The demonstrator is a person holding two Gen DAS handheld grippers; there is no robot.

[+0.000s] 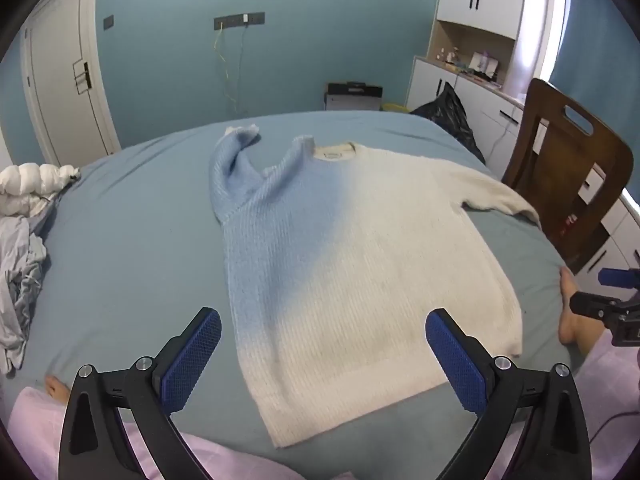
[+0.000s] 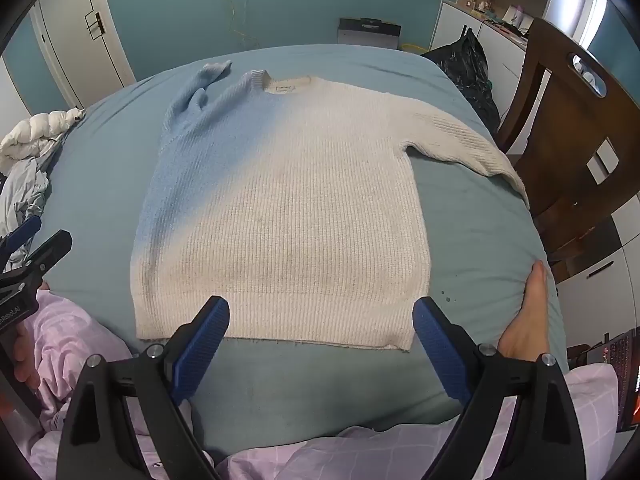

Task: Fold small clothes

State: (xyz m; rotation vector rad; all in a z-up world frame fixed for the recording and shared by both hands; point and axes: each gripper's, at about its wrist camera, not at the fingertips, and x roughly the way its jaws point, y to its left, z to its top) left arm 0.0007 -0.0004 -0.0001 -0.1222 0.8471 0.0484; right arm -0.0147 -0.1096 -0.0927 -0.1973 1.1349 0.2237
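We're at the start: sweater (image 2: 280,208) flat on the bed (image 2: 472,216), unfolded. Left gripper (image 1: 323,360) and right gripper (image 2: 321,346) both wide, empty; next, pinch a sleeve.

Daylight enters from the window (image 1: 538,20) to the right of the bed (image 1: 132,248), blown out to white glare. The room is evenly bright and shadows on the bed are soft and faint. Both views are sharp at the centre, with strong fisheye bending: the bed's far edge bows, and black vignette fills the corners.
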